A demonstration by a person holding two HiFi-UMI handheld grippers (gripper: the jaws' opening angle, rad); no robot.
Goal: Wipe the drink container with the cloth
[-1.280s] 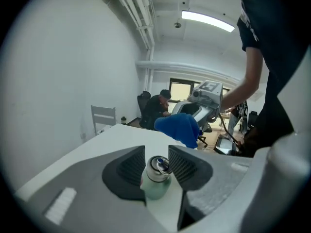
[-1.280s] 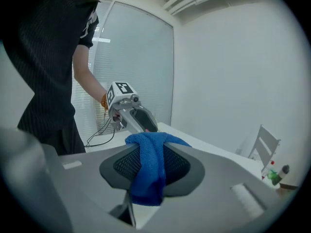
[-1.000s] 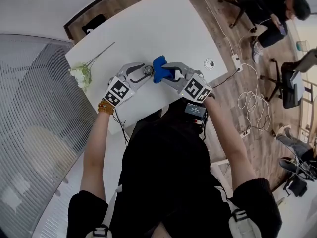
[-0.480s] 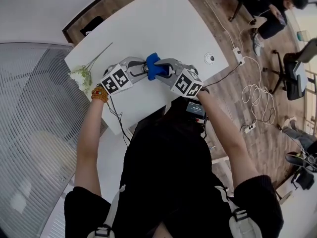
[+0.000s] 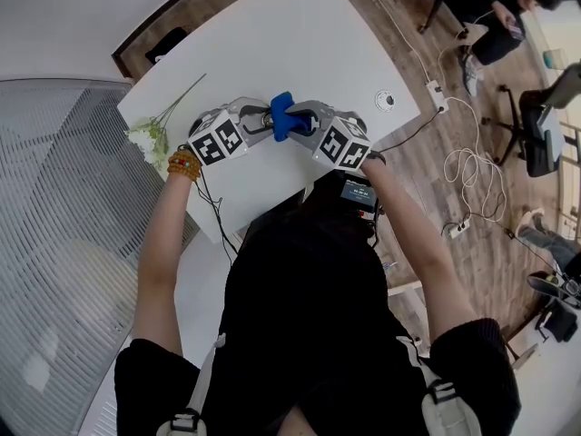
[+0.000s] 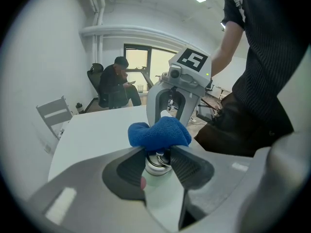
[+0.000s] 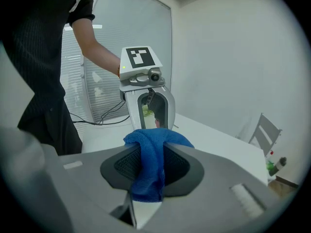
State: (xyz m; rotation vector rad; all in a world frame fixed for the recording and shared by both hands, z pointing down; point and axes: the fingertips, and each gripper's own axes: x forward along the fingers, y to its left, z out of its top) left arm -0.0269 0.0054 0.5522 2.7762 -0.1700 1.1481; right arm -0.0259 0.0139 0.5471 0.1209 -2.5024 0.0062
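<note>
L gripper point(image 6: 156, 150) clamped on white bottle point(image 6: 160, 193) just below cap, over table point(image 5: 272, 44) near front edge. R gripper point(image 7: 151, 148) pinching blue cloth point(image 7: 148, 174); cloth draped on cap. Risks: hard rub could twist bottle out of L jaws; bunched cloth may slip from R pinch; body prob left unwiped.

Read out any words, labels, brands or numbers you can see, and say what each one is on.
No text here can be read.
Left gripper and right gripper: square marker patterns only, no letters.
Black device at the person's waist: print too small to read.
Drink container: no label shows.
</note>
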